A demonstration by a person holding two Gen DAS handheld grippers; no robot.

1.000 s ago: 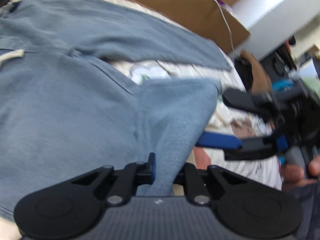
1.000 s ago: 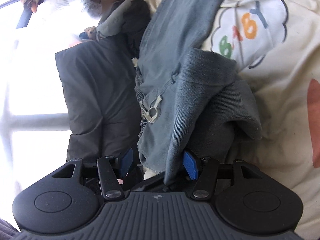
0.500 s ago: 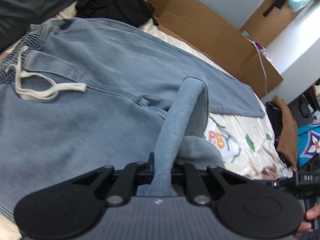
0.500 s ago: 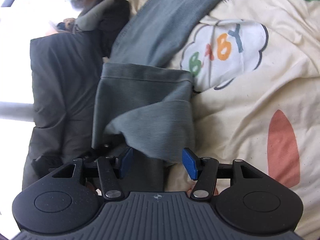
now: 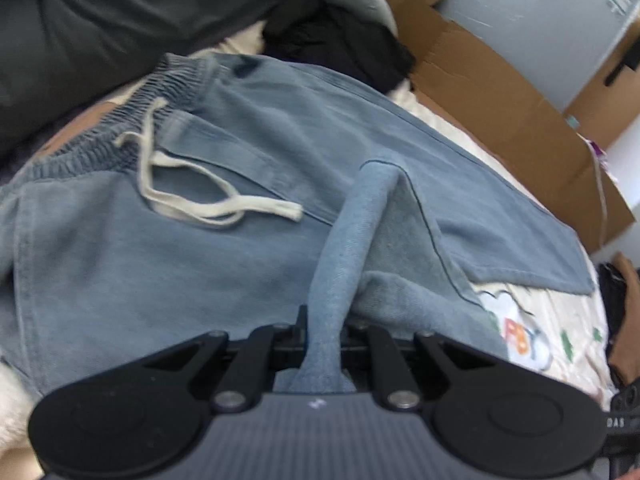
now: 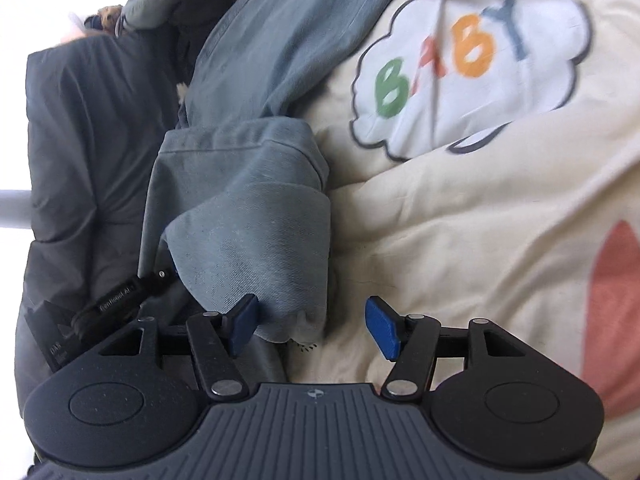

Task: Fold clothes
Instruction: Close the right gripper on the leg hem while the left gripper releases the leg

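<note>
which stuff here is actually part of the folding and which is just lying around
In the job: blue sweatpants, left gripper shut on their raised leg, right gripper open.

Lying about: cardboard boxes, dark jacket, black clothes, BABY-print sheet.

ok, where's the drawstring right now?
Left wrist view, upper left: the cream drawstring lies loose on the blue sweatpants just below the waistband, left of the pinched leg fold.

Bright daylight, blown-out window glare, fisheye-warped, slightly blurred.
</note>
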